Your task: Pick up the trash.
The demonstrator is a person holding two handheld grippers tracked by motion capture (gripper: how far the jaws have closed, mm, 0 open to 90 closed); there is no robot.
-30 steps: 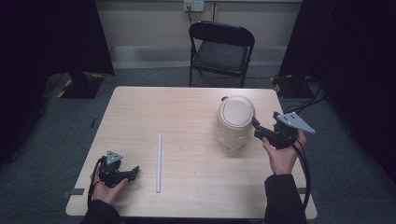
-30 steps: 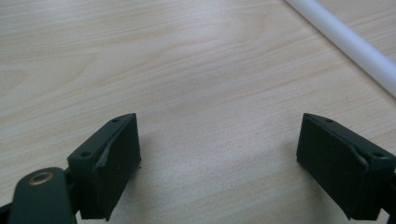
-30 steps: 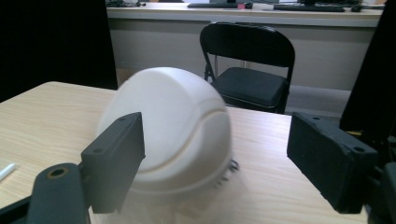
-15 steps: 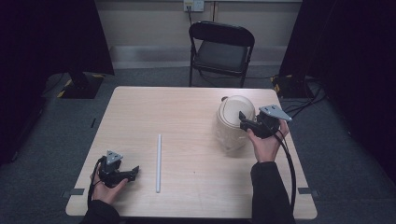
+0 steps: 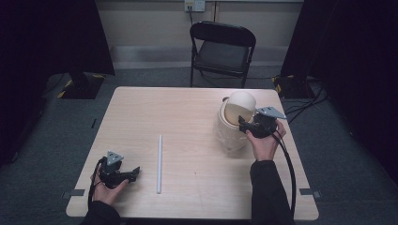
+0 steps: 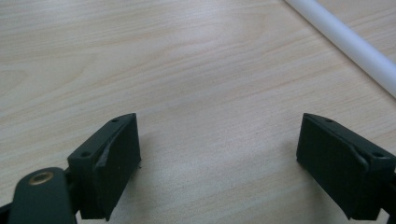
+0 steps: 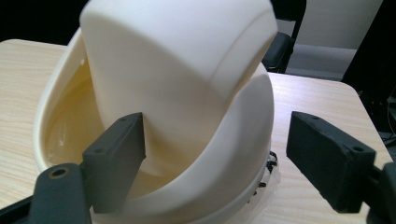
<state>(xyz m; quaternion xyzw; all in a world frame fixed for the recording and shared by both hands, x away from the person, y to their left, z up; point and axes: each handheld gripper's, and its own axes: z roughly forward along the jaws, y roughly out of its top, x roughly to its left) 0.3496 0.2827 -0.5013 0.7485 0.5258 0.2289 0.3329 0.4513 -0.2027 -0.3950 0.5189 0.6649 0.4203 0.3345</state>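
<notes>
The right gripper (image 5: 245,125) has advanced from the table's right edge to the cream container (image 5: 233,133) over the last second, and its jaws now stand wide apart, straddling the container's near rim. One jaw sits inside the rim, the other outside. The cream lid (image 7: 177,56), which lay level across the mouth, now sits tilted in the container's mouth, on the right half of the table (image 5: 187,108). This indicates a rim grasp is being set up; closure is not yet made. The left gripper (image 5: 133,172) has not moved: it rests wide open on the table, beside the white tube (image 5: 159,163).
</notes>
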